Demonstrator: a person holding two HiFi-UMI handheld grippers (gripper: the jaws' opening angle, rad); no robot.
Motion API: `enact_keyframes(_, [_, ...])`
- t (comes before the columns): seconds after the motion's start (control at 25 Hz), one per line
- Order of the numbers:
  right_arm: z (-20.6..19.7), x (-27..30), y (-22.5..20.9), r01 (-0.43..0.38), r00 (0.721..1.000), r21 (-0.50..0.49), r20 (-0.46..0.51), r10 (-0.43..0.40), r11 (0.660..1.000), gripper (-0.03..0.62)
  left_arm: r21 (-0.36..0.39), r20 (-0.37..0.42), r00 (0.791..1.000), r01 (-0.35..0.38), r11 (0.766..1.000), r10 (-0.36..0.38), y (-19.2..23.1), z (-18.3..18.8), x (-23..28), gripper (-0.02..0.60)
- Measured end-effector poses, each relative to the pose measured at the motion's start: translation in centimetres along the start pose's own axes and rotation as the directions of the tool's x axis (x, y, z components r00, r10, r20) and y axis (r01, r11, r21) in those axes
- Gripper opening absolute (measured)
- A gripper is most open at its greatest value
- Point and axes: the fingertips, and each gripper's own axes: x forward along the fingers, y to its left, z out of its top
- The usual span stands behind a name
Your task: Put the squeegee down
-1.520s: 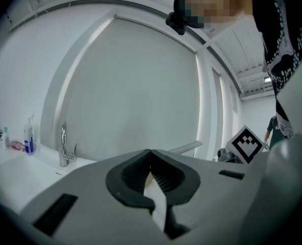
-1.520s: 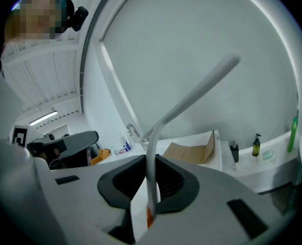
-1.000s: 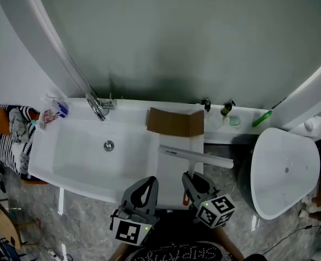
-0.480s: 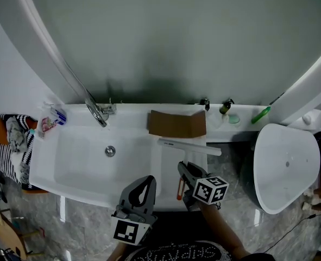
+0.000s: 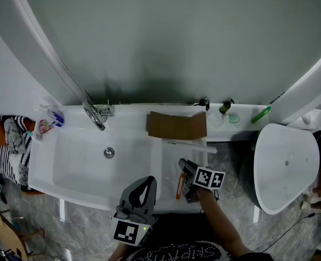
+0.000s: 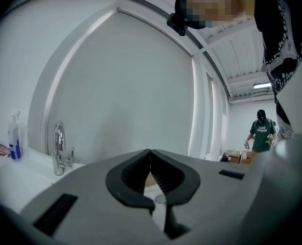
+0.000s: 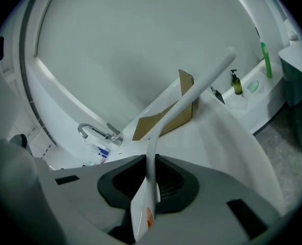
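The right gripper clamps its part-closed jaws on the handle of the white T-shaped plastic squeegee, blade near the white basin counter at frame centre, apparently for set-down, while the left gripper idles shut, empty.

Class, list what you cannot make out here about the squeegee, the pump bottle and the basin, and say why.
Whether the squeegee touches the counter: the head view looks steeply down, hiding any gap.
Label on the pump bottle: too small, head view and right gripper view.
Basin: mostly hidden behind the left tool, left gripper view.
Orange print on the squeegee handle: blurred, right gripper view.
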Motion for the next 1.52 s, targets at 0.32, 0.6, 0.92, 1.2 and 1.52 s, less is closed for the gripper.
enact_keyframes(0.32, [-0.6, 1.4, -2.1, 0.056, 0.998, 0.022, -0.035, -0.056, 0.998, 0.06, 0.0, -0.01, 1.0, -0.01, 1.0, 0.01, 0.3, -0.2, 0.3, 0.006])
enact_keyframes(0.6, [-0.9, 1.8, -3.4, 0.097, 0.993, 0.0, -0.065, -0.097, 0.995, 0.061, 0.013, 0.055, 0.998, 0.012, 1.0, -0.012, -0.1, 0.3, 0.6, 0.006])
enact_keyframes(0.92, [-0.9, 1.9, -3.2, 0.103, 0.991, -0.05, -0.077, -0.106, 0.993, 0.063, 0.009, -0.016, 1.0, 0.014, 1.0, -0.014, 0.0, -0.5, 0.5, 0.006])
enact_keyframes(1.2, [0.4, 0.8, -2.7, 0.141, 0.988, -0.169, -0.041, -0.15, 0.975, 0.129, 0.011, -0.017, 1.0, 0.015, 1.0, -0.014, 0.0, -0.4, 0.1, 0.006])
enact_keyframes(1.52, [4.5, -3.6, -0.4, 0.206, 0.973, -0.302, 0.16, -0.164, 0.931, 0.129, 0.012, 0.032, 0.999, 0.032, 0.999, -0.032, -0.7, 1.0, 0.1, 0.006])
